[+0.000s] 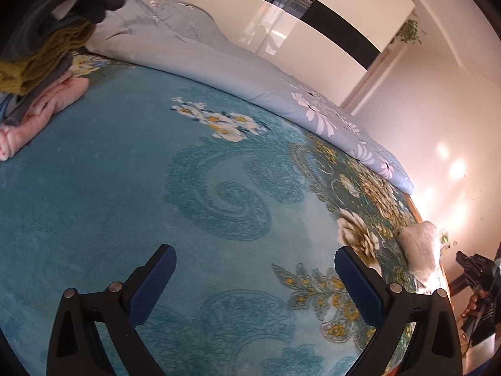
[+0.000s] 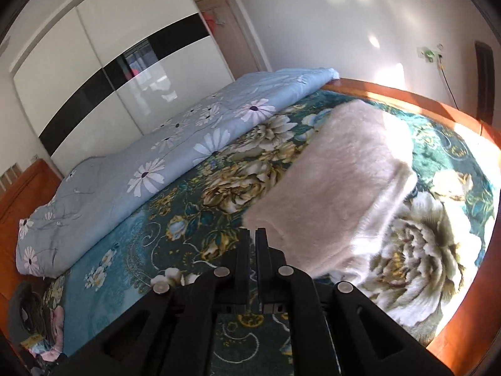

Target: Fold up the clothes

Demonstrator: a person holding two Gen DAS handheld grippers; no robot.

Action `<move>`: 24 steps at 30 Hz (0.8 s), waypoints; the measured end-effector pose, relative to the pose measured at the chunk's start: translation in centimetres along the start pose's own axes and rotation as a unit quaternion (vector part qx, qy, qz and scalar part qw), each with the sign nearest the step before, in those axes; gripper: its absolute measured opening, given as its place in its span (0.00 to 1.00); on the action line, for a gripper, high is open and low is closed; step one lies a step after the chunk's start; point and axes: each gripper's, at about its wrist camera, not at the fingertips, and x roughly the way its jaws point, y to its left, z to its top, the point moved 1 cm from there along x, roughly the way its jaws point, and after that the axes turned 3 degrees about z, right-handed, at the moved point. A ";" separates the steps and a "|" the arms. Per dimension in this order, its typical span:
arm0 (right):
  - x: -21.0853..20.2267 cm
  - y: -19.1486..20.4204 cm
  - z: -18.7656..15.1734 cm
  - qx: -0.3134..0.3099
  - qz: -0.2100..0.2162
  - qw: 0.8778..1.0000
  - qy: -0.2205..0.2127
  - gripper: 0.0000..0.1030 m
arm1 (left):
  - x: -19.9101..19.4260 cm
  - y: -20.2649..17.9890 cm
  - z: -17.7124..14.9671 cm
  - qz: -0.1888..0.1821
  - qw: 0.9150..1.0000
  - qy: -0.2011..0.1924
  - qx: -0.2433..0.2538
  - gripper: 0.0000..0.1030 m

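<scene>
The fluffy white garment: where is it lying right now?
The fluffy white garment lies folded on the teal floral blanket, near the bed's wooden edge, just ahead of the right gripper.

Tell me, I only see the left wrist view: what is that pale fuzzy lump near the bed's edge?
Observer: A folded cream fluffy garment, a neat rectangle on the teal floral blanket.
Operator: Is the other tool holding it?
Observer: The right tool has its jaws closed right at the garment's near corner; whether fabric is pinched, I cannot tell.
Operator: Anything past the garment?
Observer: An orange wooden bed frame borders the blanket just beyond it.
</scene>
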 end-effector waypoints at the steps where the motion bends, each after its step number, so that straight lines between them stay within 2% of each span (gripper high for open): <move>1: 0.1 -1.8 -0.2 0.019 -0.005 1.000 0.002 0.13 | 0.6 -1.8 0.0 -0.013 1.000 0.006 0.015 1.00; 2: 0.2 -3.5 -0.5 0.036 -0.013 0.999 0.006 0.25 | 1.2 -3.6 0.1 -0.026 0.999 0.013 0.030 1.00; 7: 1.2 -10.7 -1.2 0.108 -0.021 0.994 0.007 0.45 | 4.6 -13.3 -0.6 -0.078 0.991 0.042 0.101 1.00; 10: 3.0 -14.2 -0.9 0.157 -0.010 0.988 0.003 0.46 | 6.7 -19.3 -1.4 -0.105 0.983 0.058 0.143 1.00; 13: 5.1 -16.4 -0.7 0.181 0.014 0.983 0.006 0.47 | 9.3 -23.2 -2.6 -0.102 0.976 0.076 0.174 1.00; 16: 6.2 -17.2 -0.1 0.198 0.071 0.978 -0.016 0.47 | 11.5 -25.2 -3.8 -0.099 0.972 0.100 0.190 1.00; 19: 6.0 -16.7 0.7 0.176 0.104 0.978 -0.036 0.49 | 12.5 -25.8 -4.7 -0.095 0.971 0.107 0.192 1.00; 24: 8.6 -17.8 0.7 0.206 0.177 0.962 -0.016 0.50 | 13.4 -25.5 -5.4 -0.096 0.972 0.119 0.176 1.00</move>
